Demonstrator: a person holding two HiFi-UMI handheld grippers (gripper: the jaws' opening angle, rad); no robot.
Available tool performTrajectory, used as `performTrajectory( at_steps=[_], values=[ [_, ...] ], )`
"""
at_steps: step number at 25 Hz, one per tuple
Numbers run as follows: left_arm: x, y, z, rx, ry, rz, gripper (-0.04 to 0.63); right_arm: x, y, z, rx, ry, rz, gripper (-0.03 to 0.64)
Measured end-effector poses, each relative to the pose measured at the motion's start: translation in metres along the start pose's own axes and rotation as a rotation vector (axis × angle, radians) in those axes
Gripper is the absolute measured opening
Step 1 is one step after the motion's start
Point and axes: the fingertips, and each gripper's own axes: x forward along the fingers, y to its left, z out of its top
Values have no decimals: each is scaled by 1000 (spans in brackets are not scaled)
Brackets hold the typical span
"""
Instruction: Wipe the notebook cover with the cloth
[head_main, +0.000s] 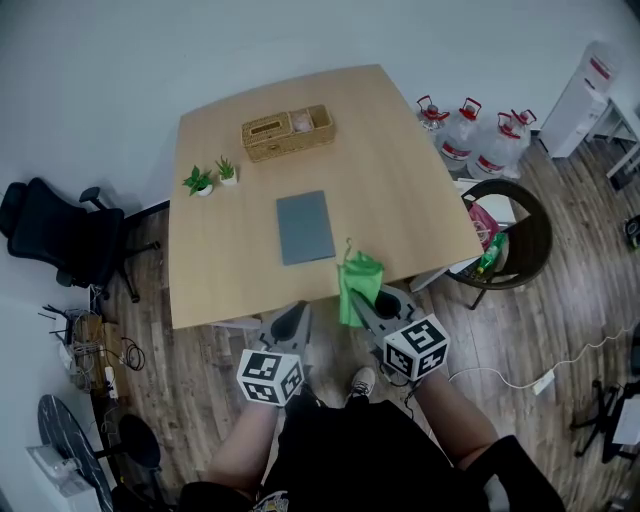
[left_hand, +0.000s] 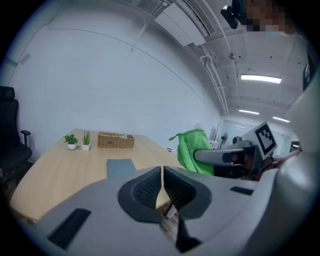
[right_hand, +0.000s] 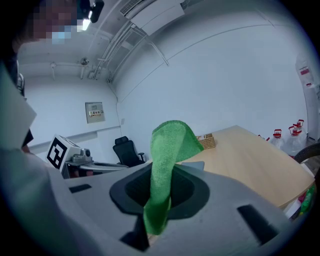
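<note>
A grey notebook (head_main: 305, 227) lies flat in the middle of the light wood table (head_main: 400, 180); it also shows in the left gripper view (left_hand: 120, 167). My right gripper (head_main: 362, 300) is shut on a green cloth (head_main: 357, 283), which hangs from its jaws at the table's near edge, just right of the notebook. The cloth (right_hand: 167, 160) stands up between the jaws in the right gripper view and shows as a green fold (left_hand: 192, 150) in the left one. My left gripper (head_main: 297, 322) is shut on nothing, just off the near edge.
A wicker tissue box (head_main: 287, 132) stands at the far side, with two small potted plants (head_main: 210, 178) to its left. A black office chair (head_main: 60, 235) is left of the table, a round chair (head_main: 510, 240) at the right, water jugs (head_main: 478, 135) behind it.
</note>
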Motion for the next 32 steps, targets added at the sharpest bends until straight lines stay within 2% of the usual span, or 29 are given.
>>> performTrajectory(
  at_steps=[5, 8, 14, 24, 32],
  values=[
    [12, 18, 0, 2, 7, -5, 25, 12, -3, 1, -1, 2, -29, 64],
    [22, 33, 2, -3, 15, -30, 143, 23, -7, 3, 3, 2, -65, 64],
    [41, 77, 5, -3, 54, -82, 225, 58, -12, 11, 26, -7, -146, 64],
    [77, 160, -7, -85, 158, -162, 235, 123, -14, 14, 65, 4, -251, 64],
    [105, 192, -26, -81, 259, -248, 235, 162, -17, 8, 92, 29, -324, 64]
  ],
)
